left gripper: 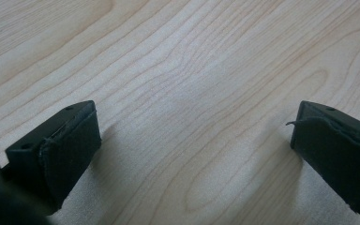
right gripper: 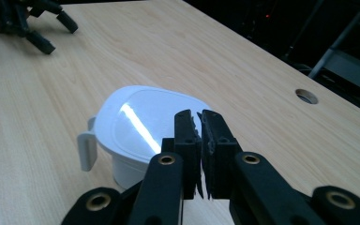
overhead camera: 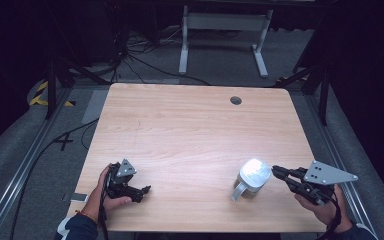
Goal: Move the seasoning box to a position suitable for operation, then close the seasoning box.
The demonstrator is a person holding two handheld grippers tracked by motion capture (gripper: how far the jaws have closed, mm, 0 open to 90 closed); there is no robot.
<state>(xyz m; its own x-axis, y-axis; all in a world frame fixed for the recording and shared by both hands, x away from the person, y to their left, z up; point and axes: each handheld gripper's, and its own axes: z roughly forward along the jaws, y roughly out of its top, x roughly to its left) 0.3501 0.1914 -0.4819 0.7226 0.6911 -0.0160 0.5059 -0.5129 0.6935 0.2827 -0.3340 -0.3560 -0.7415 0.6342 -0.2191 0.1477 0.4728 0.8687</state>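
A white cup [overhead camera: 250,186] with a side handle [right gripper: 86,150] and a glossy white lid [right gripper: 140,122] stands on the wooden table [overhead camera: 190,125] near the front right. My right gripper [overhead camera: 276,171] is shut, its tips [right gripper: 200,119] level with the lid and right at its rim; nothing shows between the jaws. My left gripper [overhead camera: 144,192] rests low over the table at the front left, held by a hand. In the left gripper view its jaws [left gripper: 194,136] stand wide open over bare wood. It also appears far off as the left gripper [right gripper: 51,30].
A round cable hole [overhead camera: 235,100] sits near the table's far edge. Beyond the table are a white desk frame [overhead camera: 225,30], cables on the grey floor and dark stands at both sides. A phone-like object [overhead camera: 75,197] lies by the front left corner.
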